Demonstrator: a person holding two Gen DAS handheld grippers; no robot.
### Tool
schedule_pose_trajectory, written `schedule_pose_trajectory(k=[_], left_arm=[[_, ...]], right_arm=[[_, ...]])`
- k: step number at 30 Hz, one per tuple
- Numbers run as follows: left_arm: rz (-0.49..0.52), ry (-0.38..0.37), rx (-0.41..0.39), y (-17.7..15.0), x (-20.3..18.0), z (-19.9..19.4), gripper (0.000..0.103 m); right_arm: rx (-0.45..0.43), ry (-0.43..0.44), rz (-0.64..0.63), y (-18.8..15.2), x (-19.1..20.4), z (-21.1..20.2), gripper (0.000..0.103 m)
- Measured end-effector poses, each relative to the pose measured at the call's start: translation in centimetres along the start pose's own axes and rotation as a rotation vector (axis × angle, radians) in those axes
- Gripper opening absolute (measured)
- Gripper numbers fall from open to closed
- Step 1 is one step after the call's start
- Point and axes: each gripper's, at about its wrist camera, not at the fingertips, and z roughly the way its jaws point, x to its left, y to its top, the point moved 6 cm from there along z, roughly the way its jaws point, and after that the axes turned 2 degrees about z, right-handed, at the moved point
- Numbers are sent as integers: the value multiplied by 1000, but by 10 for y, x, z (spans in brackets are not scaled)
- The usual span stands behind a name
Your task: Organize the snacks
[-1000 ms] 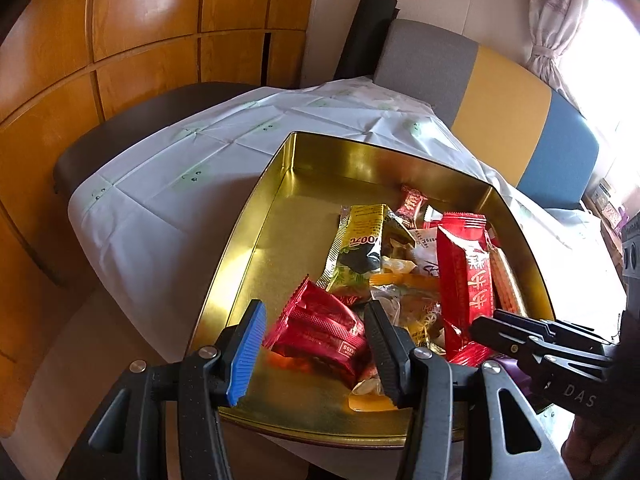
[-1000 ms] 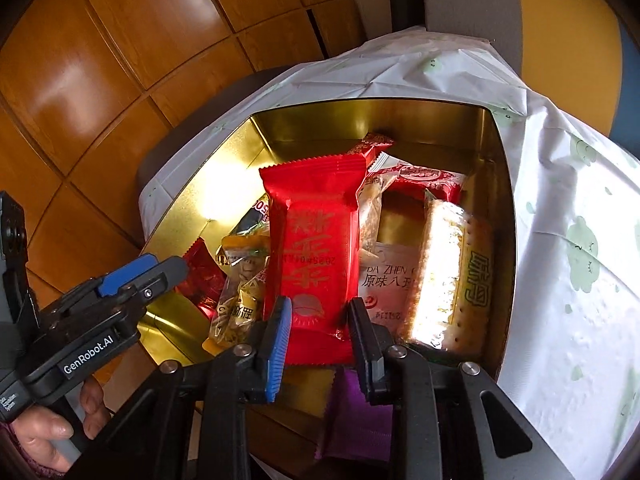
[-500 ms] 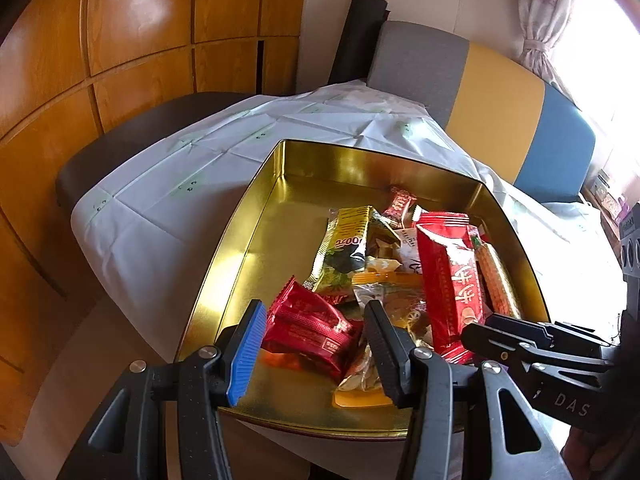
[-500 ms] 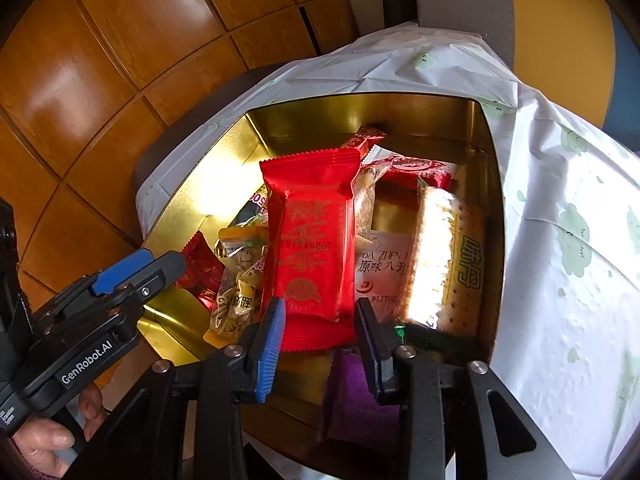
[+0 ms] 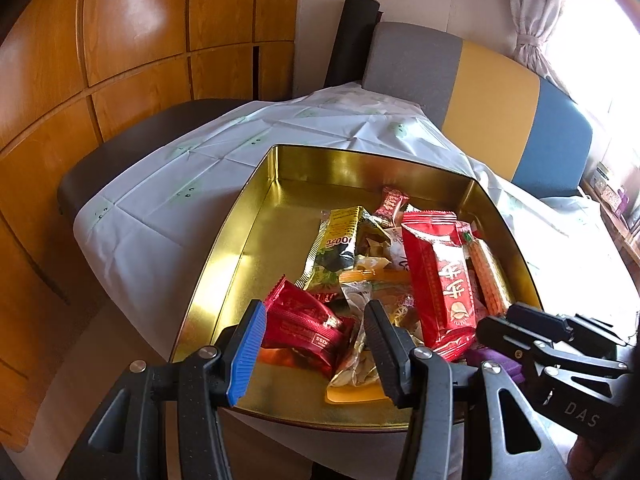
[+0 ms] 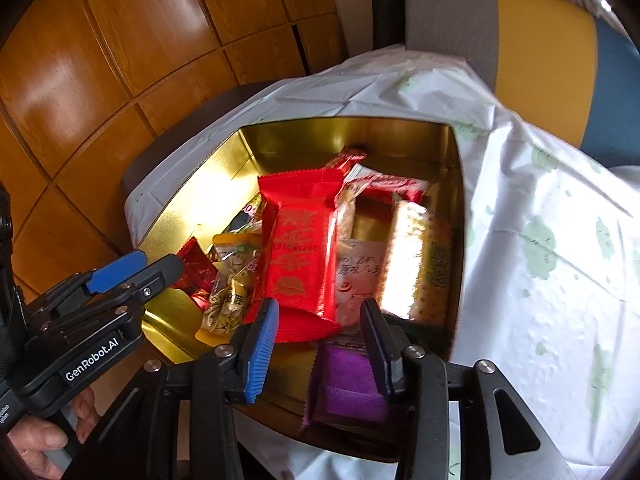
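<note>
Left wrist view: the left gripper [image 5: 316, 344] is held with its jaws apart over the near end of the gold tin [image 5: 224, 264]; a dark red packet [image 5: 304, 326] lies between them, not pressed.

Right wrist view: the right gripper [image 6: 318, 344] has just been opening, its jaws now apart. The big red packet [image 6: 300, 248] lies just ahead, unclamped; a purple packet [image 6: 348, 380] sits under the jaws.
</note>
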Motion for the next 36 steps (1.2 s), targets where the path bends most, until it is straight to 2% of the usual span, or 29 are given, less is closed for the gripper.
schedule_pose_trajectory(k=[21,24,26,27,30,36], left_arm=[[33,82,-70,-3,-16,-22,52],[40,85,-86,-5,-21,-27,52],[45,76,-98,-6,-25,-31,52],[49,71,-105,-6,-28,-33,53],[65,67,-116,-8,-34,-37,66],[86,69,-140,-8,-42,-43,67]], right_arm=[[-146,-129,41,-8,-14,-43,68],[-175,-152,49,-12,-17,-52,77],[-198,-171,58,-15,-19,-58,78],[-207,-180,60,-15,-20,-61,78],[-225,-207,68,-17,-25,-67,80],[-239,-231,81,-20,-31,-73,82]])
